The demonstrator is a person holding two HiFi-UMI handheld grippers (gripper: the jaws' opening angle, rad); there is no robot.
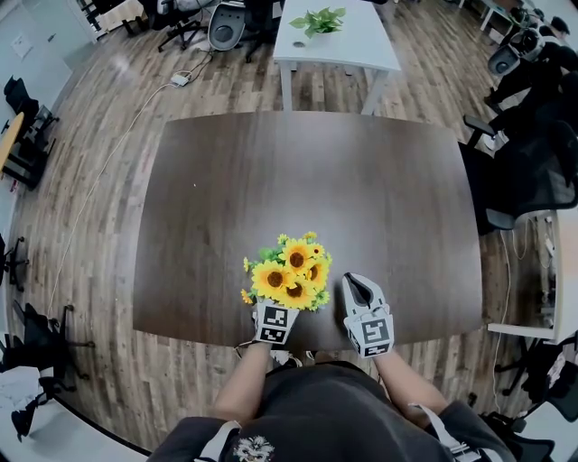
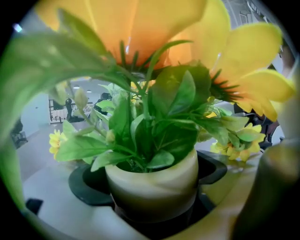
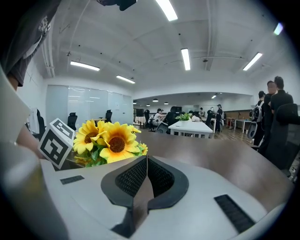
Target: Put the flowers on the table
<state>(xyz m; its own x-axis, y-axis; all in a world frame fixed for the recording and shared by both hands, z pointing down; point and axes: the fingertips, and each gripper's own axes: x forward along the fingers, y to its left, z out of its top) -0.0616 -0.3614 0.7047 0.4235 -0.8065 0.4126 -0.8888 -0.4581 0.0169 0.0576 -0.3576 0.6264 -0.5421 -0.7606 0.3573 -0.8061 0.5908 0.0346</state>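
A bunch of yellow sunflowers (image 1: 291,275) with green leaves stands in a small cream pot (image 2: 152,183). It is at the near edge of the dark brown table (image 1: 316,171). My left gripper (image 1: 275,316) is shut on the pot, with a black finger (image 2: 86,185) on each side; the blooms hide the jaws in the head view. Whether the pot rests on the tabletop or hangs just above it, I cannot tell. My right gripper (image 1: 357,281) is just right of the flowers, shut and empty, its tips (image 3: 146,161) touching. The sunflowers (image 3: 110,140) show to its left.
A white table (image 1: 352,50) with a green plant (image 1: 318,20) stands beyond the dark table. Black office chairs (image 1: 533,171) crowd the right side, more stand at the left. A cable (image 1: 117,135) runs across the wooden floor. People (image 3: 274,103) stand far right.
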